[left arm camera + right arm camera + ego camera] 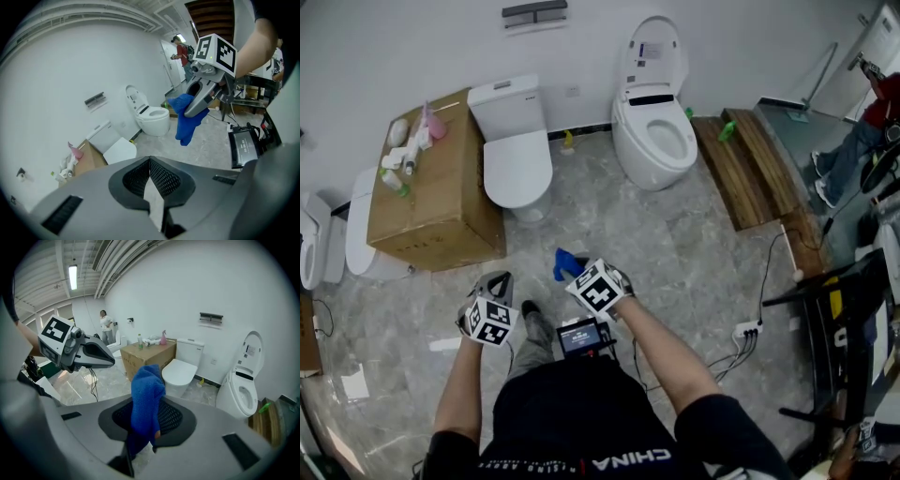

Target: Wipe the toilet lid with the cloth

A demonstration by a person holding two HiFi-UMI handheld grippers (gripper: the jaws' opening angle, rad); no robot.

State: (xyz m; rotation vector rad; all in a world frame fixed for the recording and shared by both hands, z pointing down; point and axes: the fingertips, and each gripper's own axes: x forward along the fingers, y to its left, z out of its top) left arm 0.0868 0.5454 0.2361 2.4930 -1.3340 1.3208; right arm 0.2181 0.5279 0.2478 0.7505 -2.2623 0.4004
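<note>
The toilet with its white lid (517, 164) down stands against the far wall, also seen as the lid (182, 370) and the lid (120, 151). My right gripper (574, 269) is shut on a blue cloth (563, 263), which hangs over its jaws as a bunched cloth (146, 399). In the left gripper view the same cloth (186, 121) dangles from the right gripper (190, 111). My left gripper (496, 280) is beside it to the left, shut with nothing between its jaws (150, 161). Both grippers hover over the floor, well short of the toilet.
A cardboard box (441, 192) with bottles on top stands left of the closed toilet. A second toilet (654, 127) with raised lid is at the right, then a wooden platform (750, 169). Cables and a power strip (748, 330) lie at the right. A person (861, 141) stands far right.
</note>
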